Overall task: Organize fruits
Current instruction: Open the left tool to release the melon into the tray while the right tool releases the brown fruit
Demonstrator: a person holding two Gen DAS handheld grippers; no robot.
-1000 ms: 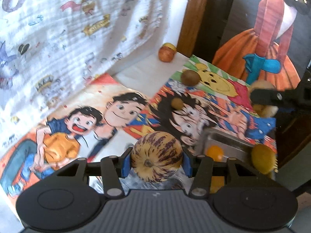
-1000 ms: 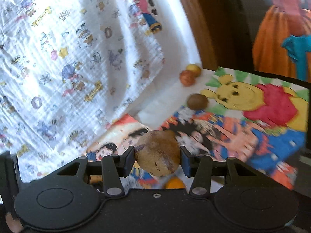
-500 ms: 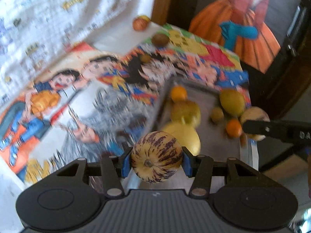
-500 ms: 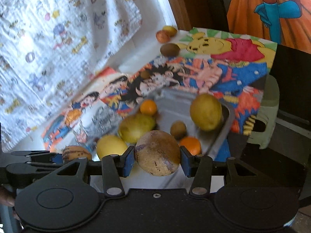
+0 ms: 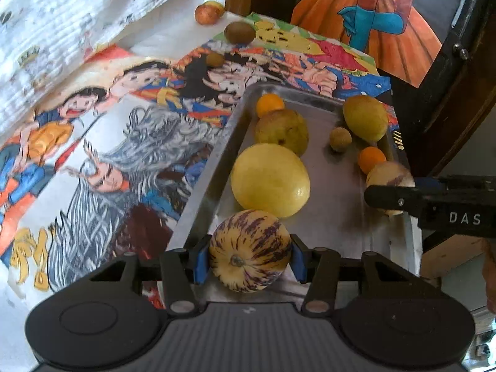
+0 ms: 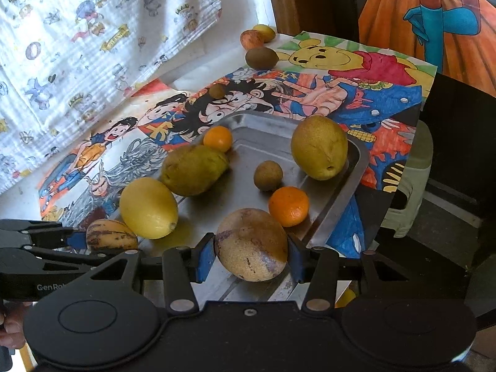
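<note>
Fruits are mostly piled in the shiny rectangular metal tray (image 6: 356, 167) sitting on the bench, which is covered in bright cartoon-print paper (image 6: 356, 71). Left gripper (image 5: 249, 252) has its blue-padded fingers (image 5: 201, 257) pinching a round cream melon with purple stripes (image 5: 249, 249), held over the near left corner of the tray. Right gripper (image 6: 250, 255) is doing the same thing with a brownish-tan oval fruit with a purplish blotch (image 6: 251, 243), clamped between both pads over the near end of the tray. Inside the tray there's a big smooth yellow melon (image 5: 269, 179), a dull green-yellow pear (image 6: 193, 169) touching it, a second yellow-green pear (image 6: 319, 147) by the far right wall, two small oranges (image 6: 288, 206) (one at the far left corner, one near the held tan fruit) and a little round brown fruit (image 6: 268, 175) in the middle. Outside the tray, further back on the paper: a fuzzy brown kiwi (image 6: 261, 57), a small brown ball-shaped fruit (image 6: 217, 90), and a reddish apple (image 6: 251, 38) with a yellowish fruit (image 6: 265, 32) right behind it near the white cartoon-patterned cloth (image 6: 93, 31).
</note>
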